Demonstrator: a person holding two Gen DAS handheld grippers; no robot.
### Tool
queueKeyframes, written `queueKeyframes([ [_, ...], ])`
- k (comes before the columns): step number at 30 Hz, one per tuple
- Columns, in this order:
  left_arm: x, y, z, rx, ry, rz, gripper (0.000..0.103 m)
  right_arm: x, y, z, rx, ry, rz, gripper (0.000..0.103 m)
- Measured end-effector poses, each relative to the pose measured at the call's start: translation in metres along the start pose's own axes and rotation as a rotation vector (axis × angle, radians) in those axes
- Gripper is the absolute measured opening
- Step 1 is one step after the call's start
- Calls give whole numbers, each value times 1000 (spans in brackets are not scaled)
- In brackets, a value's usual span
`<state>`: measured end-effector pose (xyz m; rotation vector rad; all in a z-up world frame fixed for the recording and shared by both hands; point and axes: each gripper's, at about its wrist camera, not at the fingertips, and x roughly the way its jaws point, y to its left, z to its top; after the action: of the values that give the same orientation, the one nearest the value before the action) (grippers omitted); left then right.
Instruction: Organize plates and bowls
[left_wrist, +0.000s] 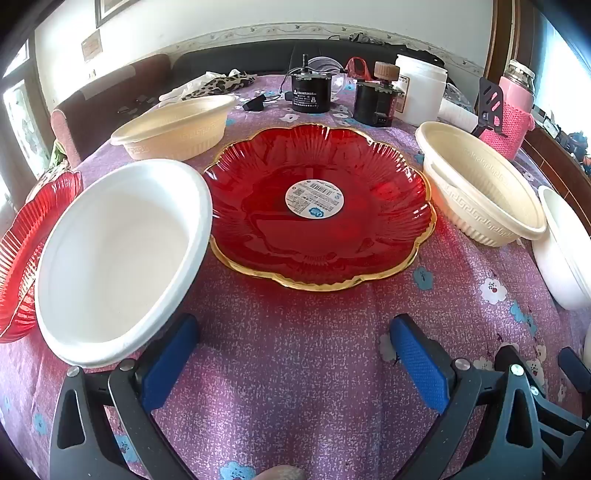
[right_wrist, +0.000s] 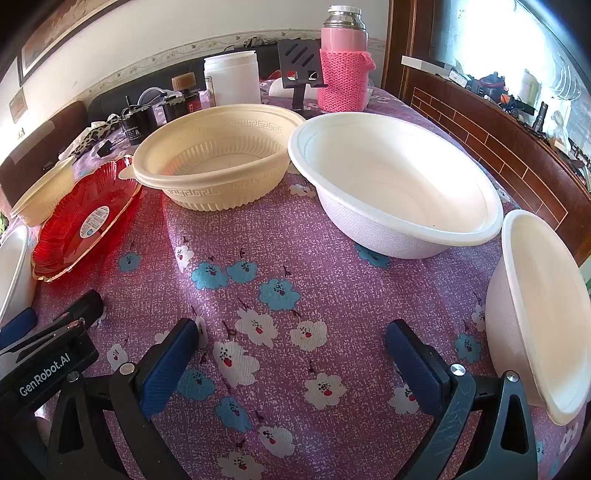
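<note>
Nearest the lens, your left hand-held gripper (left_wrist: 293, 365) hung over the floral cloth of the worktop (left_wrist: 295, 369) with its blue pads (left_wrist: 170, 362) spread wide and nothing between them. Your right hand-held gripper (right_wrist: 291, 363) was in the same state, jaws wide apart and empty above the near edge of the worktop. In the left wrist view, a white bowl (left_wrist: 122, 254) sat by the near-left part of the worktop, just beside the left pad, its rim overlapping the edge of the large red plate (left_wrist: 317, 214) with the gold rim and a round label at its middle. A second red plate (left_wrist: 22, 258) lay at the left edge, partly behind that white bowl. One cream bowl (left_wrist: 173, 125) stood beyond them toward the far-left corner, and another cream bowl (left_wrist: 480, 184) stood just right of the large red plate. In the right wrist view, a second white bowl (right_wrist: 395, 188) sat to the right of that cream bowl, very close to it, and a third white bowl (right_wrist: 543, 314) sat at the near-right edge, close to the right pad. Along the far edge stood a white jar (right_wrist: 232, 79), a pink flask (right_wrist: 343, 62) in a knitted sleeve, and some dark motor-like parts (left_wrist: 309, 94).
</note>
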<state>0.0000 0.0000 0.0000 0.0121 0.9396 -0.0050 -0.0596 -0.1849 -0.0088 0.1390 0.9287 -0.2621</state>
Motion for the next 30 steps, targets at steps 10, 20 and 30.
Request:
queueKeyframes([
  [10, 0, 0, 0, -1, 0, -1, 103, 0, 0, 0, 1, -1, 2, 102],
  [20, 0, 0, 0, -13, 3, 7, 103, 0, 0, 0, 3, -2, 3, 102],
  [30, -2, 2, -2, -16, 9, 5, 103, 0, -1, 0, 4, -2, 4, 102],
])
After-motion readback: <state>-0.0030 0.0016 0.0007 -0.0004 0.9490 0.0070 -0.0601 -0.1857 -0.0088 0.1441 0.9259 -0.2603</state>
